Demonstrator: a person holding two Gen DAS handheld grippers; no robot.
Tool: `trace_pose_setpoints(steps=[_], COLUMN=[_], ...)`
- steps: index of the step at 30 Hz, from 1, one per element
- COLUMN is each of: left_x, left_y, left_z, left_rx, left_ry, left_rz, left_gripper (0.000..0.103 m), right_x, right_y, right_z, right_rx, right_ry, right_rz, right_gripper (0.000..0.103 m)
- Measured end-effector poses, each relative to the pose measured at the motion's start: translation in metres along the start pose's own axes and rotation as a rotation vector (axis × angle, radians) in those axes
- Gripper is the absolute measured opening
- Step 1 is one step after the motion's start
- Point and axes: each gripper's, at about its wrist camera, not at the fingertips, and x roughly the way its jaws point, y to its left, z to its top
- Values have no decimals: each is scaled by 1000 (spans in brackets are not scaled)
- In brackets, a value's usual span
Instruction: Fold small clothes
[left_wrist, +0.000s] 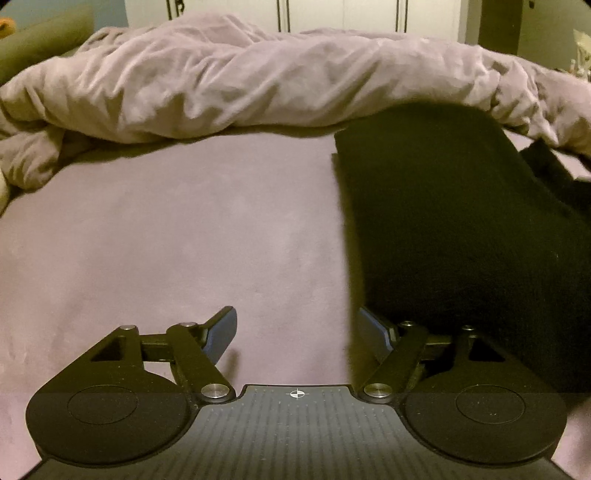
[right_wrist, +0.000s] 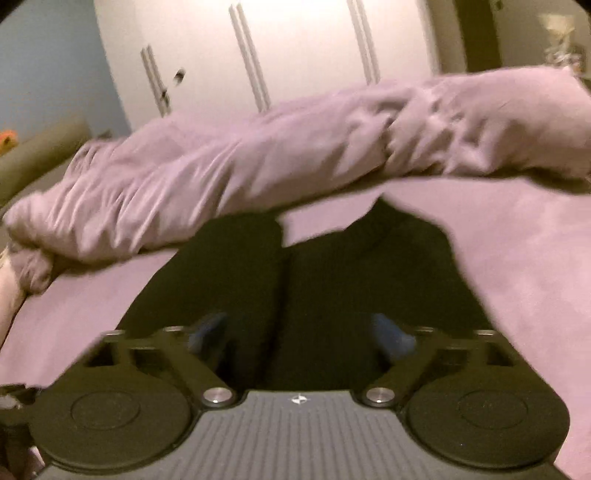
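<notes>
We see a bed w/ a mauve sheet (left_wrist: 177, 236) stretched flat, and a rumpled duvet (left_wrist: 258, 85) of the same colour bunched along the far side. On the sheet lies a black garment (left_wrist: 461, 221), folded into a long slab w/ a straight left edge; in the left wrist view it fills the right half of the pic, its far end reaching up to the duvet. A second bit of black cloth (left_wrist: 554, 173) shows at the far right, partly under the duvet edge; we can't tell if it's the same piece or another.

Left gripper (left_wrist: 297, 332): fingers apart, nothing between them, only bare sheet in the gap. Its right finger sits just beside the garment's left edge; touching or not, we can't tell.

Right wrist view is blurred. Right gripper (right_wrist: 301, 332) hangs over the black garment (right_wrist: 295, 280), which lies straight ahead below it, w/ a dark seam or fold line running down the middle. Its blue-tipped fingers (right_wrist: 207, 328) stand wide apart; the cloth is under the gap, the pads don't press on it.

Behind the bed: white wardrobe doors (right_wrist: 295, 48) w/ long vertical handles, and an olive cushion (left_wrist: 40, 40) at far left.
</notes>
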Motion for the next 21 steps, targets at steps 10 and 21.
trace_pose_setpoints(steps=[10,21], left_x=[1,4], left_y=[-2,-1], left_z=[-1,-1], left_rx=[-16,-35], left_ry=[4,13], left_rz=[6,9], left_gripper=[78,78], right_x=[42,74], right_y=[-43,-3], right_z=[-5,5], right_rx=[396,307], right_ry=[196,273], right_rz=[345,372], right_gripper=[99,72])
